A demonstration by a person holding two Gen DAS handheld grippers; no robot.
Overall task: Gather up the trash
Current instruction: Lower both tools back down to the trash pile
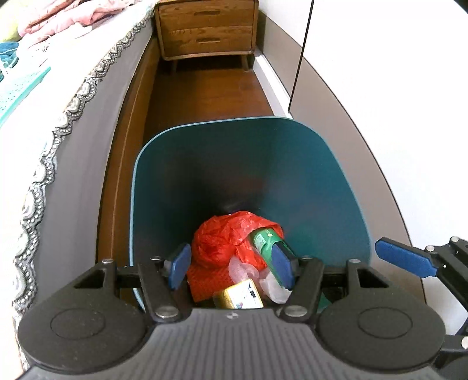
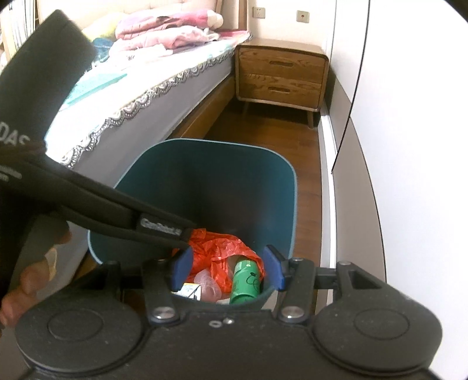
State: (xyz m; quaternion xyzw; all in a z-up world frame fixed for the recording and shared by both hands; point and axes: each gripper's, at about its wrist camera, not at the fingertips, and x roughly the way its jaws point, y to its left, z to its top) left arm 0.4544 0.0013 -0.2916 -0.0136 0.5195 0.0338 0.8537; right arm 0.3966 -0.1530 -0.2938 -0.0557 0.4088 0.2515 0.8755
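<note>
Both grippers hang over the bin (image 1: 307, 163), pointing down into it. Bin stands on the wood floor (image 1: 210, 87), in the gap between the bed (image 1: 96, 117) and the white wall panel (image 1: 380, 87), nightstand (image 1: 206, 27) at the far end.

Trash sits at the bin bottom: red bag (image 1: 222, 236), green can (image 1: 264, 238) lying against it, yellow box (image 1: 238, 296) and some clear plastic (image 1: 248, 273) nearest the camera.

Left gripper (image 1: 232, 267): fingers spread, nothing between the pads. Right gripper (image 2: 227, 270): fingers spread too, empty. Looks like the drop is done, both are free of load.

Risks from here, my read:
- The two grippers are close. Right finger (image 1: 405, 257) shows just beside the left gripper's frame, and the left gripper's arm crosses the right view. Any sideways swing could knock them together.
- Bin rim is right under both finger sets. Pulling out at an angle could catch the rim and tip or drag the bin; it looks light and unanchored.
- Narrow aisle: bed edge on one side, wall on the other, so little room for a wide swing.
- Can leans on the loose bag; a bump to the bin could shift it, though it stays inside.

Can't tell if more trash is left outside the bin; none in view on the floor.
</note>
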